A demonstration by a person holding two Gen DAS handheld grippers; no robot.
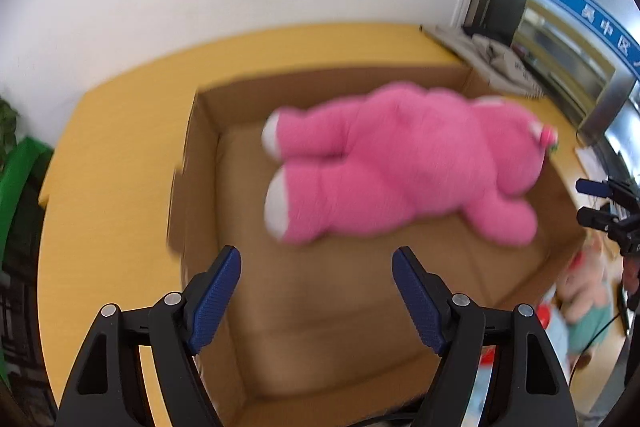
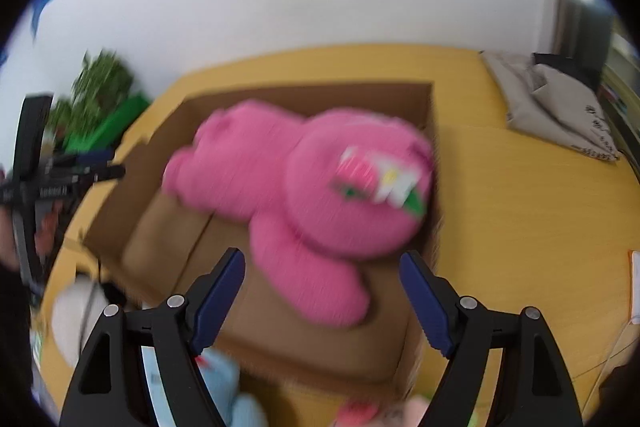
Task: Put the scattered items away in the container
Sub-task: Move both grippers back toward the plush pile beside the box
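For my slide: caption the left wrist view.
Open left gripper above a cardboard box holding a pink plush bear.

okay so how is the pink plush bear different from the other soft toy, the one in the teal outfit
The pink plush bear is at the cardboard box, while the teal-dressed toy sits outside it on the yellow table. The bear is pink all over with white feet; the other looks pale with teal clothing. The bear looks larger. Both are soft toys, blurred here.

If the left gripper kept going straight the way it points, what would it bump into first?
Probably the brown floor of the cardboard box. The left gripper, jaws open and empty, aims down into it. The pink plush bear lies just beyond that line, though blur makes depth uncertain, so it might brush the bear's feet.
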